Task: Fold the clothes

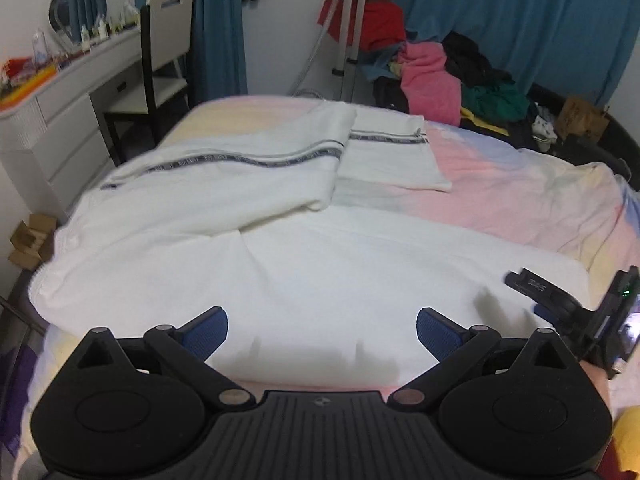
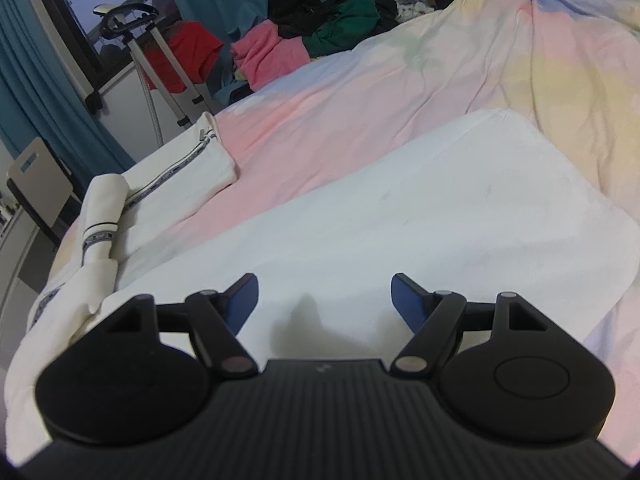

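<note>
A white garment point(image 1: 304, 264) with dark striped trim lies spread on the bed; its body is near me and its sleeves point(image 1: 240, 168) lie farther off, one folded across. It also shows in the right wrist view point(image 2: 420, 224). My left gripper point(image 1: 322, 330) is open and empty just above the garment's near edge. My right gripper point(image 2: 324, 300) is open and empty above the garment's body. The right gripper also shows in the left wrist view point(image 1: 560, 308), at the right edge.
The bed has a pastel sheet point(image 1: 520, 184). A heap of coloured clothes point(image 1: 452, 76) lies beyond the bed by blue curtains. A garment steamer stand point(image 1: 352, 20), a chair point(image 1: 160, 52) and a dresser point(image 1: 60, 92) stand at the left. Cardboard boxes point(image 1: 32, 240) lie on the floor.
</note>
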A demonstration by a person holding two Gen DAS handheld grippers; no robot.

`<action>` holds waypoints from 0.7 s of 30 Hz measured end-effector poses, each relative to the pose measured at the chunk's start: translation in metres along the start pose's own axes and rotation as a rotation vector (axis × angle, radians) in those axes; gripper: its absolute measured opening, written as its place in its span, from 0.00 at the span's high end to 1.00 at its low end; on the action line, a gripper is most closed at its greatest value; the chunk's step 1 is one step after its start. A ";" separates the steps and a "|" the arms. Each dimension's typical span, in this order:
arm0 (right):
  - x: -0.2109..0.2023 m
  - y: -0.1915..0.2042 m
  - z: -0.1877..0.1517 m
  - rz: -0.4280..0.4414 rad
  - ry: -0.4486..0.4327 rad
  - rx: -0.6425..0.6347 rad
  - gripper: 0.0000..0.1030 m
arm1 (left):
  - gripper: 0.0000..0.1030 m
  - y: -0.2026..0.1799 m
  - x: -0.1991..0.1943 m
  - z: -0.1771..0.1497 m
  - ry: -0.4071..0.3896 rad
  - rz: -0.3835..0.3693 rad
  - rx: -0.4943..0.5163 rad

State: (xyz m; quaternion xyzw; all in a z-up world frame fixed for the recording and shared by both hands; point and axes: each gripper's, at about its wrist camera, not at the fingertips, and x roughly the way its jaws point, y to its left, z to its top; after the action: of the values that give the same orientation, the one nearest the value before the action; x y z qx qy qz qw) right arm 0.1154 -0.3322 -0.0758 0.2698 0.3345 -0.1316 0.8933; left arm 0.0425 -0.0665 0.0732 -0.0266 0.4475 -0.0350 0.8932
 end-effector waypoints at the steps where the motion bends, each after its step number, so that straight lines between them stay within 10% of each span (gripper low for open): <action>1: 0.000 0.002 -0.001 0.022 0.000 -0.004 0.27 | 0.01 -0.001 0.002 -0.001 -0.020 -0.006 0.000; 14: -0.002 0.046 -0.016 0.325 -0.028 -0.097 0.27 | 0.00 0.046 0.097 -0.016 -0.318 -0.037 -0.042; 21: 0.074 0.074 0.000 0.357 -0.029 0.027 0.26 | 0.00 0.076 0.148 -0.014 -0.362 -0.037 -0.029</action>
State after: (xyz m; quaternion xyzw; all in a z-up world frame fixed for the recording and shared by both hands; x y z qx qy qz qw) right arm 0.2013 -0.2751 -0.0965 0.3347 0.2669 0.0207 0.9035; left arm 0.1226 -0.0033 -0.0591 -0.0535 0.2793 -0.0397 0.9579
